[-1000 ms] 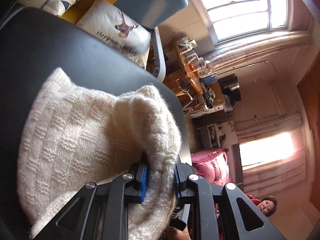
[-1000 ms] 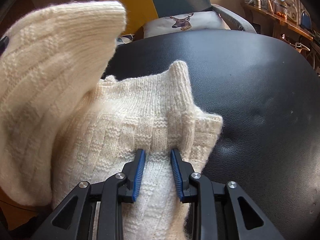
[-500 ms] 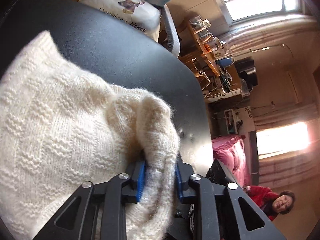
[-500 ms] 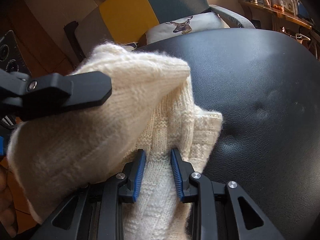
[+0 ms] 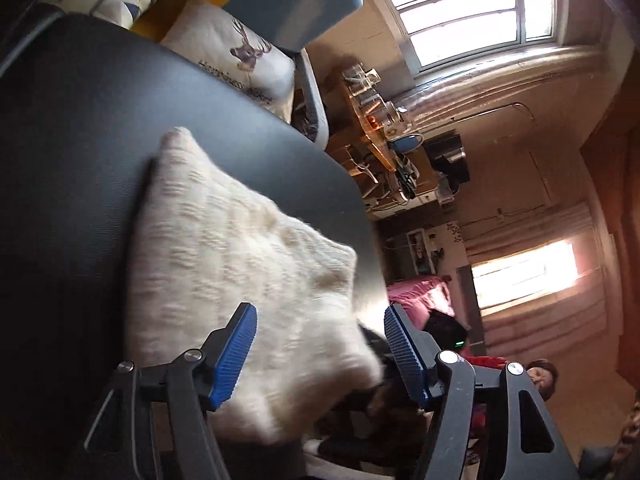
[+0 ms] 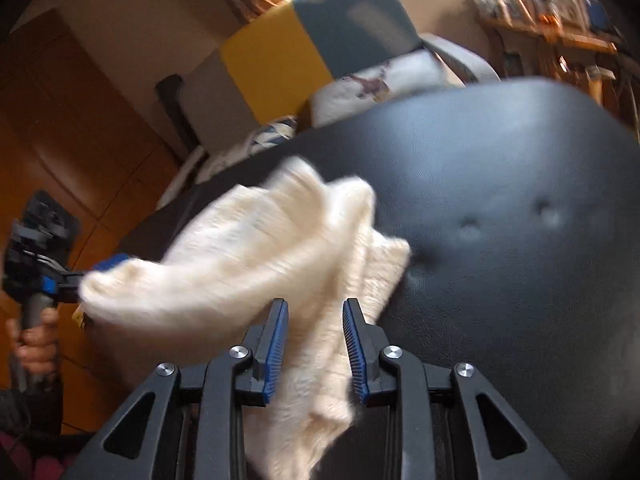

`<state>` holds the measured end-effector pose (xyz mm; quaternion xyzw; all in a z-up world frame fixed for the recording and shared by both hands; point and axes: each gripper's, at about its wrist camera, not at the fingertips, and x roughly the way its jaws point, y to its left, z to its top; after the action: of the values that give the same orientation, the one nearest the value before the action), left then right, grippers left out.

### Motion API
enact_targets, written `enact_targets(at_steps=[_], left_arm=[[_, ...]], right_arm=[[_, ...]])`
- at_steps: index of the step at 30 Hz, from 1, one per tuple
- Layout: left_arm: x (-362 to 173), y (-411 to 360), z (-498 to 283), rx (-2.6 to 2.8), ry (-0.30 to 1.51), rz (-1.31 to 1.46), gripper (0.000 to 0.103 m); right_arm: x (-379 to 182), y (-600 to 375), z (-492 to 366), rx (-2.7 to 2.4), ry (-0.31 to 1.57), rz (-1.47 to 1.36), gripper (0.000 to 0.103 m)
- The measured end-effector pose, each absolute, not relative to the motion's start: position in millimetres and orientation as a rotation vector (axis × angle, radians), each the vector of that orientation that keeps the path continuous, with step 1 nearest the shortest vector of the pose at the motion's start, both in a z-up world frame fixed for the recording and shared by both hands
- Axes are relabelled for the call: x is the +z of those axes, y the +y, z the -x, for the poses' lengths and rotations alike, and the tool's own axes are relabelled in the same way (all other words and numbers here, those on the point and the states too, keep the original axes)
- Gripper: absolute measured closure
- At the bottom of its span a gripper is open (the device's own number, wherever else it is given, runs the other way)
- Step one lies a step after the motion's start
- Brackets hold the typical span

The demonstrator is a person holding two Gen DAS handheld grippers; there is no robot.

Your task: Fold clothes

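A cream knitted sweater (image 5: pixel 240 260) lies bunched on the black padded surface (image 5: pixel 80 120). My left gripper (image 5: pixel 320 344) is open wide just above the sweater's near edge, and its blue pads (image 5: pixel 236 352) do not press the knit. In the right wrist view the sweater (image 6: pixel 280 248) is blurred, one fold lying over the rest. My right gripper (image 6: pixel 315 344) is shut on the near part of the sweater. The left gripper (image 6: pixel 44 264) also shows at the far left of that view, held by a hand (image 6: pixel 36 348), beside the fold's end.
A deer-print cushion (image 5: pixel 240 56) and a yellow and blue chair back (image 6: pixel 320 40) stand behind the black surface (image 6: pixel 500 200). A cluttered wooden shelf (image 5: pixel 372 132) is to the right. A person (image 5: pixel 540 376) sits low at the right, near pink bedding (image 5: pixel 416 292).
The left gripper has opened and let go of the sweater's fold, which now rests on the rest of the sweater. The right gripper keeps its hold, and its view has tilted up.
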<state>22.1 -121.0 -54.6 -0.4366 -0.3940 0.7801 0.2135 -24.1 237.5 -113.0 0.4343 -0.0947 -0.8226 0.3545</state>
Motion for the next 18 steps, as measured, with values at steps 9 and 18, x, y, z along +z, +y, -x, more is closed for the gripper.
enact_targets(at_steps=[9,18], left_arm=[[-89.7,-131.9,-71.3,2.283,-0.907,1.240,0.036],[-78.9,-88.2,-76.2,2.328,-0.485,1.116,0.035]], right_arm=[[-51.3,166.1,-5.8,-1.799,-0.090,-1.127,0.058],[-112.0,155.5,-11.1,-1.724,-0.169,-1.346,0.057]])
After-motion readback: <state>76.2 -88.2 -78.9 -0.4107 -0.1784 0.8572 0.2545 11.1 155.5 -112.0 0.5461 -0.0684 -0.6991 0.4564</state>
